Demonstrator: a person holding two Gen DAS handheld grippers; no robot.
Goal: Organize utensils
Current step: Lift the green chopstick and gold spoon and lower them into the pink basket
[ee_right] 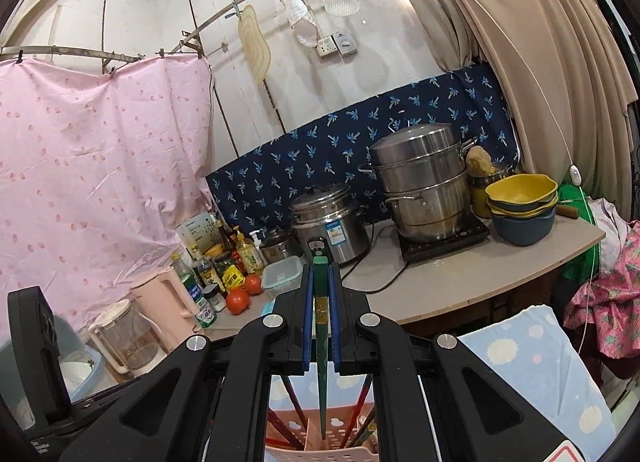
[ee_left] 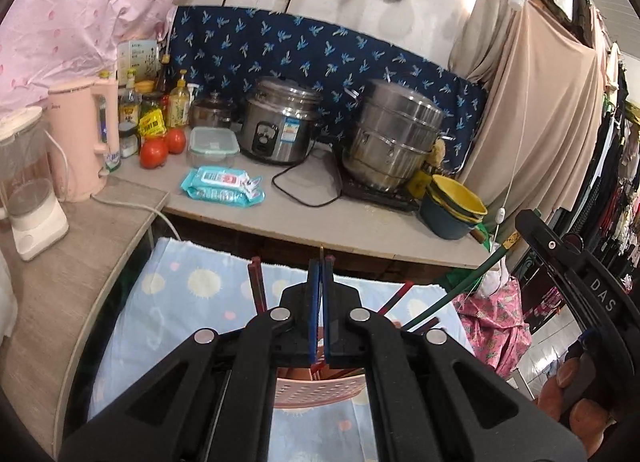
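Note:
A pink perforated utensil holder (ee_left: 320, 390) stands on a light blue dotted cloth (ee_left: 180, 302), with several red chopsticks (ee_left: 258, 282) leaning in it. My left gripper (ee_left: 321, 266) is shut on a thin chopstick whose tip (ee_left: 321, 251) pokes out above the pads, over the holder. My right gripper (ee_right: 321, 274) is shut on a green chopstick (ee_right: 322, 362) that points down into the holder (ee_right: 320, 446). The same green chopstick (ee_left: 460, 286) and the right gripper's body (ee_left: 576, 274) show at the right of the left wrist view.
A counter (ee_left: 360, 222) behind holds a rice cooker (ee_left: 276, 122), a steamer pot (ee_left: 392, 138), stacked bowls (ee_left: 452, 206), tomatoes (ee_left: 154, 152), bottles, a wipes pack (ee_left: 224, 186) and a pink kettle (ee_left: 84, 134). A blender (ee_left: 28, 186) stands left. Clothes hang right.

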